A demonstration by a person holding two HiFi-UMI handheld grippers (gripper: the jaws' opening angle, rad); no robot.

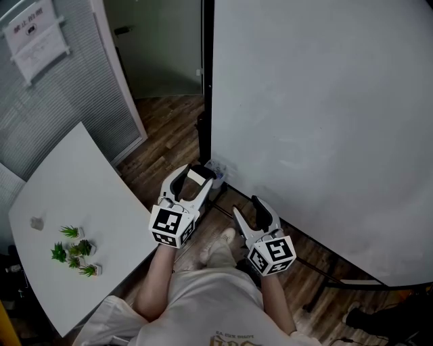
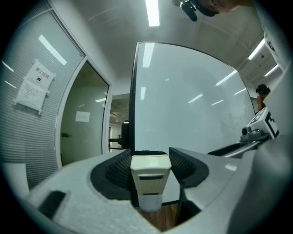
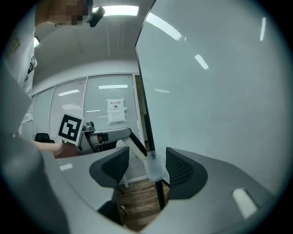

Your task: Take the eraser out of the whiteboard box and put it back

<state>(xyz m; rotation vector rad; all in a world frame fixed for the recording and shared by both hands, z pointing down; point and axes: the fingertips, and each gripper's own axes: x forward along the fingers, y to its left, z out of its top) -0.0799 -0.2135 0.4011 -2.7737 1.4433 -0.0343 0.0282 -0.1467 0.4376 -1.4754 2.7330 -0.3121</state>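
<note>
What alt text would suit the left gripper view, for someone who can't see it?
A cream eraser with dark stripes sits clamped between the two dark ribbed pads of the left gripper. Behind it stands a large whiteboard, with a door to its left.

Dim, even overhead light. Ceiling strip lamps (image 2: 152, 13) at upper centre throw streaked glare across the whiteboard (image 2: 192, 105); both gripper views bow strongly toward black circular edges, near foreground soft.

Wood floor (image 1: 168, 132), white table (image 1: 88, 192)
</note>
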